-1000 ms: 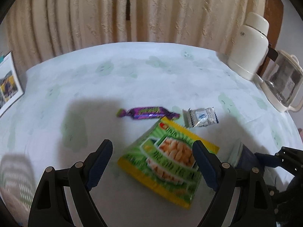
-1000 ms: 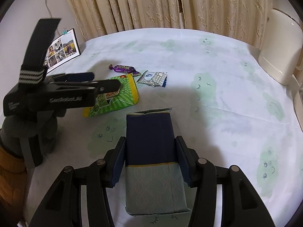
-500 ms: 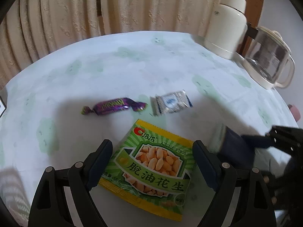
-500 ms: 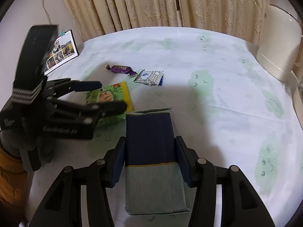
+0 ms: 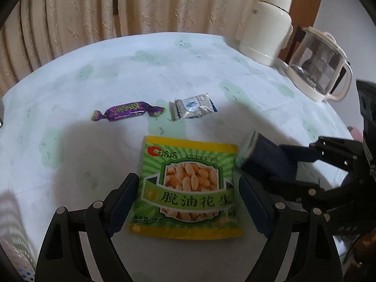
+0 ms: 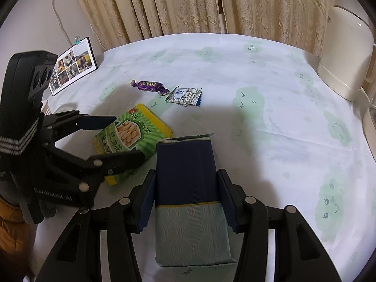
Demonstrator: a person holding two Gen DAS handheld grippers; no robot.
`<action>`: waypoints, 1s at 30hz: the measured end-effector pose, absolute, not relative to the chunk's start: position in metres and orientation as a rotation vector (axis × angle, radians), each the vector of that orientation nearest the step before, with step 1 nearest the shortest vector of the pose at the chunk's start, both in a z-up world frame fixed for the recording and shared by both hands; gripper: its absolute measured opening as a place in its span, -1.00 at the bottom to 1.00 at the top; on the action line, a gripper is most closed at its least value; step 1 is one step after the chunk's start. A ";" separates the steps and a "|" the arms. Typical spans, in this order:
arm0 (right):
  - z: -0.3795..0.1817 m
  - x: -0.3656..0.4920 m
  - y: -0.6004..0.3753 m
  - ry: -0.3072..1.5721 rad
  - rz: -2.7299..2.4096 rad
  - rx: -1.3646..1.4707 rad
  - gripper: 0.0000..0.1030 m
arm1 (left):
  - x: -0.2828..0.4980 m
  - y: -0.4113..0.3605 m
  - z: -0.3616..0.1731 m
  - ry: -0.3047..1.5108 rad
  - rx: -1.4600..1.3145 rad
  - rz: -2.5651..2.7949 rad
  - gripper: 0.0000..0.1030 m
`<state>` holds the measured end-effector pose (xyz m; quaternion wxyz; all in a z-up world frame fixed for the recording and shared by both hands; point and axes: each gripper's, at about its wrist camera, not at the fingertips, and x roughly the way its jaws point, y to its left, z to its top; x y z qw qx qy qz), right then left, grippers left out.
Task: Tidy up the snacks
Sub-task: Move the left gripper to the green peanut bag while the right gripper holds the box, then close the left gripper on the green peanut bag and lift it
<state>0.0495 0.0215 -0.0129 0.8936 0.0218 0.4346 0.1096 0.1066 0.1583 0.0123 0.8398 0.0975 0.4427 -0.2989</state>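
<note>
A green and yellow peanut packet (image 5: 188, 188) lies flat on the table, and my left gripper (image 5: 189, 202) is open with one finger on either side of it. In the right wrist view the same left gripper (image 6: 127, 138) straddles the packet (image 6: 131, 134) from the left. My right gripper (image 6: 186, 197) is shut on a navy and pale teal box (image 6: 188, 188), held just right of the packet. The box (image 5: 265, 162) shows blurred at the packet's right edge. Farther back lie a purple wrapped candy (image 5: 128, 112) and a small white and blue sachet (image 5: 193, 109).
A cream thermos (image 5: 268, 33) and a glass kettle (image 5: 322, 70) stand at the table's far right edge. A photo card (image 6: 72, 64) leans at the far left. The table (image 6: 270, 129) has a pale cloth with green cloud prints. Curtains hang behind.
My left gripper has moved in over the peanut packet and turned, so the packet now sits squarely between its open fingers. The right gripper still holds the box in much the same place.
</note>
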 end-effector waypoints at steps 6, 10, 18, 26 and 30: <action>-0.013 0.051 0.020 0.903 0.218 0.038 -0.07 | 0.101 0.146 0.007 0.916 0.294 -0.585 0.73; -0.014 0.050 0.019 0.905 0.203 0.029 -0.08 | 0.104 0.145 0.007 0.914 0.278 -0.568 0.74; -0.014 0.048 0.019 0.902 0.200 0.021 -0.08 | 0.104 0.147 0.007 0.897 0.234 -0.507 0.55; -0.012 0.048 0.018 0.901 0.204 0.038 -0.08 | 0.091 0.162 0.015 0.834 0.172 -0.413 0.49; -0.010 0.048 0.016 0.899 0.216 0.060 -0.08 | 0.078 0.169 0.026 0.778 0.148 -0.382 0.49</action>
